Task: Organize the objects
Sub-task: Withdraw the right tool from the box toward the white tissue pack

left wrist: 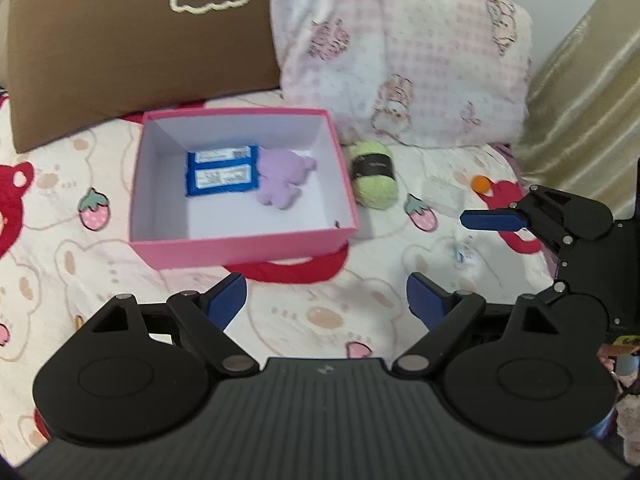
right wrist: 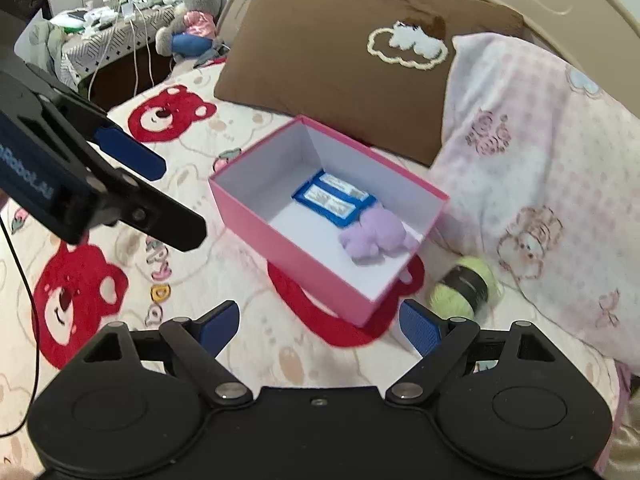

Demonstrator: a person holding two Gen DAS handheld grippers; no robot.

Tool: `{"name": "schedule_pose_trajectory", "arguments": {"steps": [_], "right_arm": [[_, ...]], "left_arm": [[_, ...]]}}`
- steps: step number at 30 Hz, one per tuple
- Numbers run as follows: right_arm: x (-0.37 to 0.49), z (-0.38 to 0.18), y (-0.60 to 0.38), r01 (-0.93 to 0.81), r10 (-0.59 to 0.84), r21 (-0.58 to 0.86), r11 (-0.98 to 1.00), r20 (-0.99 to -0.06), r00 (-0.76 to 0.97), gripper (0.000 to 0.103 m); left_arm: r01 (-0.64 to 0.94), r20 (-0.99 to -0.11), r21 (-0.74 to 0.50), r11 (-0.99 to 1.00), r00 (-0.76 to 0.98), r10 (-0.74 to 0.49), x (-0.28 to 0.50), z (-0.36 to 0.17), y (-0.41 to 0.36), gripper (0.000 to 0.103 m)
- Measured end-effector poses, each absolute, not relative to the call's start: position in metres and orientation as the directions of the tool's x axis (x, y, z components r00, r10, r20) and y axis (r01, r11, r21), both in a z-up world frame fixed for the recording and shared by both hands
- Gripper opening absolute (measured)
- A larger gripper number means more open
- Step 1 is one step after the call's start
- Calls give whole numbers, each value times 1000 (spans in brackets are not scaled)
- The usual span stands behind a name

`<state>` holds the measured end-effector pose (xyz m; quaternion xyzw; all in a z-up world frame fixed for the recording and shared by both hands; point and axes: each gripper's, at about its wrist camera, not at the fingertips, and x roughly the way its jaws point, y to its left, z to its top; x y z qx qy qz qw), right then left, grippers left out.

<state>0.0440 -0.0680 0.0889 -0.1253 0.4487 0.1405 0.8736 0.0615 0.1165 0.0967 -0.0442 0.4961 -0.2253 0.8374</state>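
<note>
Blue-padded and spread wide, the left gripper [left wrist: 326, 298] holds nothing above the bear-print bedspread [left wrist: 56, 240]; the right gripper [right wrist: 318, 322] is likewise released and empty. In the left wrist view, the pink box [left wrist: 244, 246] sits at about 11 o'clock from the left gripper, open-topped, with two blue packets [left wrist: 222, 170] lying side by side on its white floor and a purple plush toy [left wrist: 282, 180] touching them on their 3 o'clock side. Just outside the box wall at 3 o'clock lies a green ball of yarn [left wrist: 374, 174], with a small orange ball [left wrist: 480, 182] farther out the same way. Behind the box at 12 o'clock lean a brown pillow [left wrist: 132, 52] and a pink checked pillow [left wrist: 404, 52].
</note>
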Motion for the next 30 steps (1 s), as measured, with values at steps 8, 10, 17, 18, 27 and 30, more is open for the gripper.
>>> {"name": "schedule_pose_trajectory", "arguments": {"steps": [8, 10, 17, 18, 27, 30], "right_arm": [[12, 88, -89, -331, 89, -117, 936, -833, 546, 90], [5, 89, -94, -325, 84, -118, 938, -833, 546, 90], [-19, 83, -119, -268, 79, -85, 960, -833, 548, 90], [-22, 81, -123, -259, 77, -82, 962, -833, 549, 90], [-48, 59, -157, -156, 36, -56, 986, -844, 535, 90], [-57, 51, -168, -131, 32, -46, 990, -844, 535, 90]], "left_arm": [[367, -815, -328, 871, 357, -457, 44, 94, 95, 87], [384, -823, -322, 865, 339, -456, 40, 92, 86, 87], [456, -834, -323, 829, 278, -477, 24, 83, 55, 87], [462, -837, -323, 826, 268, -477, 22, 81, 50, 87], [516, -853, -335, 789, 191, -487, 10, 70, 18, 87], [526, -858, -334, 782, 174, -484, 10, 65, 10, 86]]}}
